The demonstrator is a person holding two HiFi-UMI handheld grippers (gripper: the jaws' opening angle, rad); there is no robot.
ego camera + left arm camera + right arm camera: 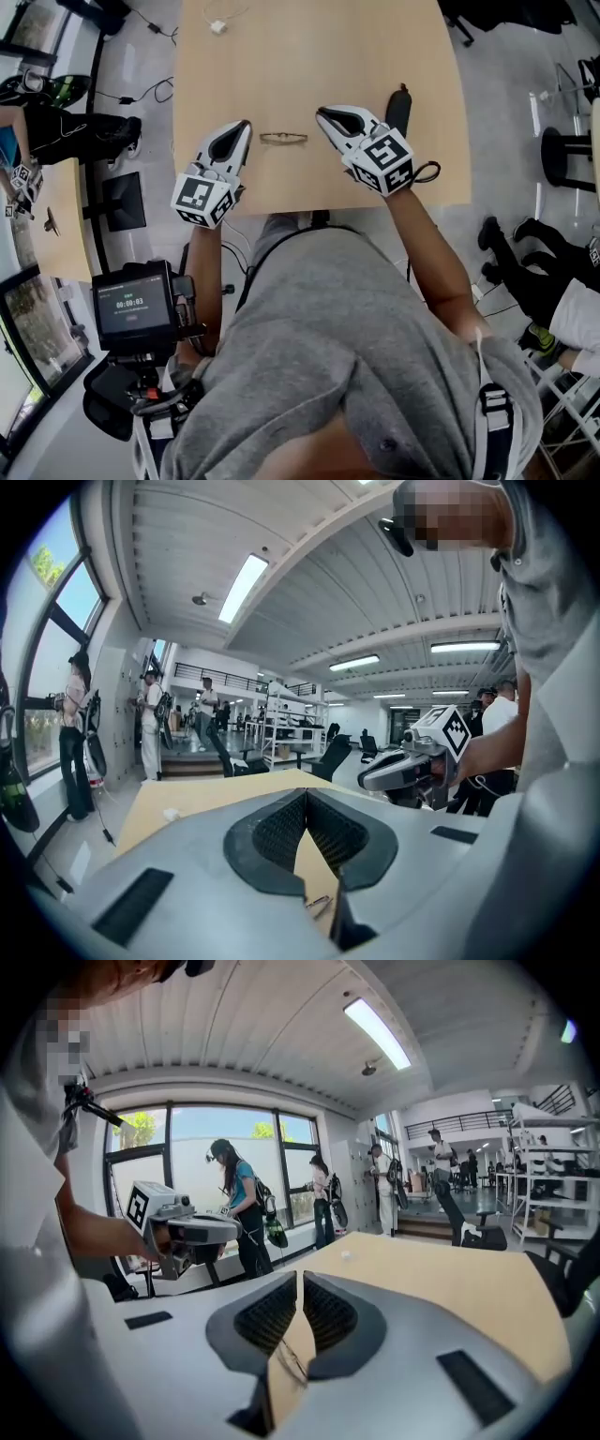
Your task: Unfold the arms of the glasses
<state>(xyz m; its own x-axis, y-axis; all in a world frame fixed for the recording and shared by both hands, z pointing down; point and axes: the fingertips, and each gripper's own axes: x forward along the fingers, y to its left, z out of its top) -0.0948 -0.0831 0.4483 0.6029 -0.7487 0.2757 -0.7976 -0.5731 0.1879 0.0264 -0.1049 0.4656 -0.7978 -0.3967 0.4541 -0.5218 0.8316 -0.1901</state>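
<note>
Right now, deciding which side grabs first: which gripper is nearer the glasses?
Left, but only marginally. The left gripper is just off the left end of the glasses; the right gripper sits slightly farther off their right end.

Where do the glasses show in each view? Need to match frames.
Head view: thin wire-framed glasses on the light wooden table, centre, between left gripper and right gripper.
Left gripper view: glasses bottom centre, in the gap below the closed jaw tips.
Right gripper view: glasses bottom centre, same gap.
Shared landmark: small white object at the table's far end.
</note>
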